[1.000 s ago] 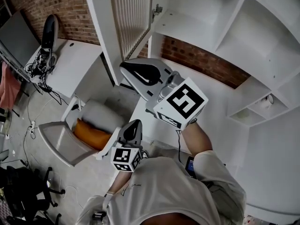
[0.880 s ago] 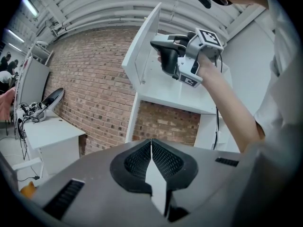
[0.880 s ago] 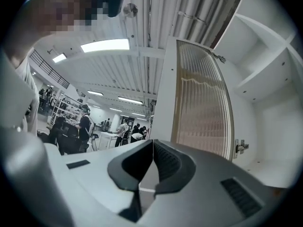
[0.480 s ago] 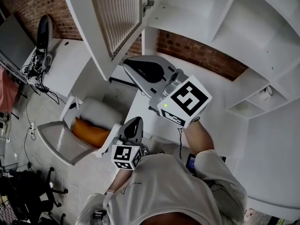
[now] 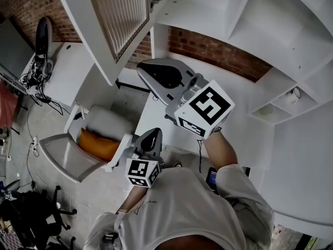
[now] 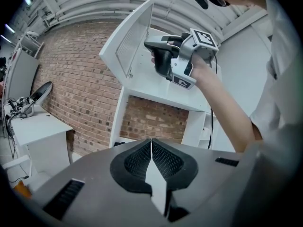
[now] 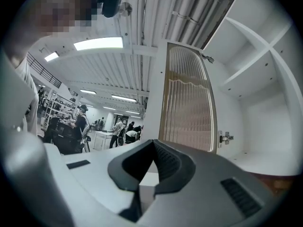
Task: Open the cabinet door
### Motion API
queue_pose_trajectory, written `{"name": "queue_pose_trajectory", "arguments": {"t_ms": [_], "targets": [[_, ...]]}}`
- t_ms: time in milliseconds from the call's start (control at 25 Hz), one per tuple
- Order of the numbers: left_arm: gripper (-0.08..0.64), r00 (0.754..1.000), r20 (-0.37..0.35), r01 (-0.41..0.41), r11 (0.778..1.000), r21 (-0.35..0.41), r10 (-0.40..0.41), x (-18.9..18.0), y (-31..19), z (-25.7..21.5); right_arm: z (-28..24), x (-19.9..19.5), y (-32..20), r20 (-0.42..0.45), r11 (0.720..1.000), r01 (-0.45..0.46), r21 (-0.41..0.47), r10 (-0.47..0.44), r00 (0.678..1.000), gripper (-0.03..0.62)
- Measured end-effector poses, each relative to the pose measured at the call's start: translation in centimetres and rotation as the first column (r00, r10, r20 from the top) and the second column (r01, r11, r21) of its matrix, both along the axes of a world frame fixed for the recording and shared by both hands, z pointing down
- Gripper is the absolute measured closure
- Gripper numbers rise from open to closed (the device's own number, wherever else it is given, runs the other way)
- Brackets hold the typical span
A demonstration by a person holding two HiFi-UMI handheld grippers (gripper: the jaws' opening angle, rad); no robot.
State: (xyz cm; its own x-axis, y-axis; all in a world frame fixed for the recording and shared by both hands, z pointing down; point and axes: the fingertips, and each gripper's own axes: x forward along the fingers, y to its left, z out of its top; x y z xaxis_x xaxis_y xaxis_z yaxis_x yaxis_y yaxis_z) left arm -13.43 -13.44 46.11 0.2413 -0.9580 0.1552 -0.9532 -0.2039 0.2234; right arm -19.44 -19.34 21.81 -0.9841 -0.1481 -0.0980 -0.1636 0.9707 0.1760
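Note:
The white cabinet door (image 5: 117, 20) with its ribbed glass panel stands swung open at the upper left, hinged to the white cabinet (image 5: 197, 14). In the right gripper view the door (image 7: 187, 98) stands edge-out just ahead, and its hinge (image 7: 225, 137) shows. My right gripper (image 5: 148, 72) is raised below the door's free corner, apart from it and shut on nothing (image 7: 152, 143). Lower down, my left gripper (image 5: 150, 138) is shut and empty (image 6: 151, 143). It points toward the cabinet, with the right gripper (image 6: 161, 56) above it.
White open shelves (image 5: 270, 46) run to the right against a brick wall (image 5: 208, 51). A white chair with an orange cushion (image 5: 99, 145) stands below left. A desk (image 5: 73, 66) with cables is at the left. People (image 7: 80, 122) stand far off.
In the head view the door has slid toward the upper left and its gap from the right gripper has widened. The left gripper has shifted slightly right. Both stay shut.

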Motion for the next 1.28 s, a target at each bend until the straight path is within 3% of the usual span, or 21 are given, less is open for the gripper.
{"name": "queue_pose_trajectory", "arguments": {"t_ms": [680, 1280], "targets": [[0.543, 0.999, -0.004, -0.036, 0.999, -0.022, 0.035, 0.4, -0.2, 0.7, 4.0, 3.5, -2.3, -0.038, 0.990, -0.111, -0.086, 0.108, 0.993, 0.566], [0.543, 0.999, -0.030, -0.042, 0.999, -0.022, 0.041, 0.1, -0.9, 0.4, 10.2, 7.8, -4.3, -0.129, 0.952, -0.229, -0.204, 0.206, 0.970, 0.566]]}}
